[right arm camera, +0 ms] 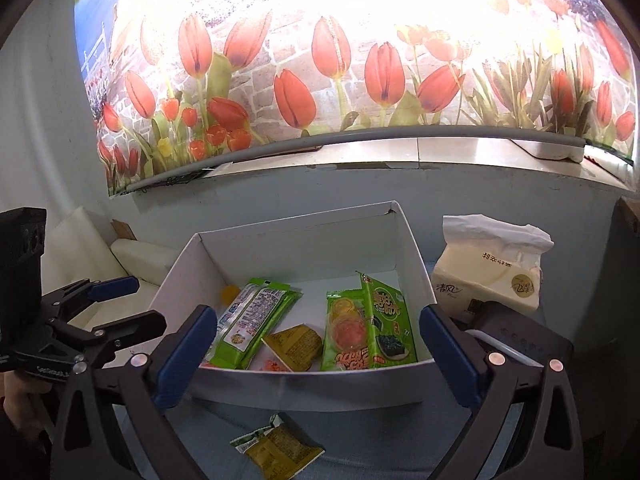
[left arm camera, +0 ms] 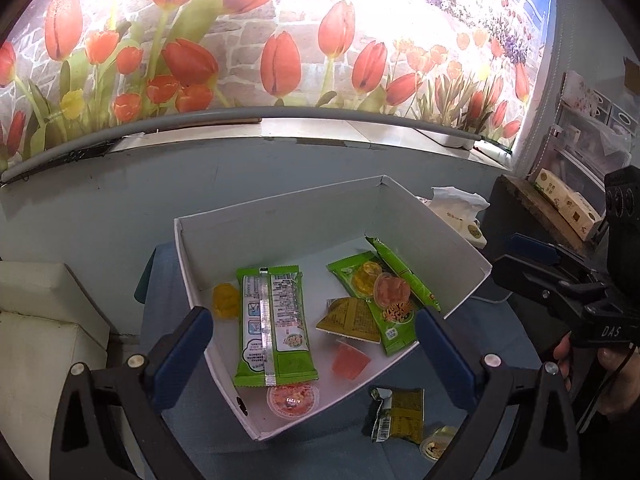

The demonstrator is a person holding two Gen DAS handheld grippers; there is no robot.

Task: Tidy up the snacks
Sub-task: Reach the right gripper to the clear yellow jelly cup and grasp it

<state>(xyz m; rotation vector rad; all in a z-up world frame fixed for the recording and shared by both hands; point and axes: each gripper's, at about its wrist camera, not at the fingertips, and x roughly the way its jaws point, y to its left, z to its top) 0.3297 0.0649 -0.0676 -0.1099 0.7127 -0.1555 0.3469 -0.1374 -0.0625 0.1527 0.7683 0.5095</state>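
both grippers' jaws gape (holding nothing) over the white box (left arm camera: 452, 240) of snacks.

The white box (right arm camera: 304, 390) was open on top, so a gripper could drop straight in, though its floor was crowded with green packets (left arm camera: 274, 328), a yellow triangular pack (left arm camera: 352, 320) and jelly cups (left arm camera: 351, 360), leaving bare room mostly along the far wall. In front of the near wall a yellow-green packet (right arm camera: 280, 450) lay on the blue table (right arm camera: 360, 440) with open surface around it, and both grippers, the left gripper (left arm camera: 314, 344) and the right gripper (right arm camera: 318, 344), hung spread wide above that edge, empty. To the right, a tissue pack (right arm camera: 488, 276) and a black device (right arm camera: 520, 340) stood close beside the box, narrowing that side, while the wall (right arm camera: 280, 188) stood just behind.
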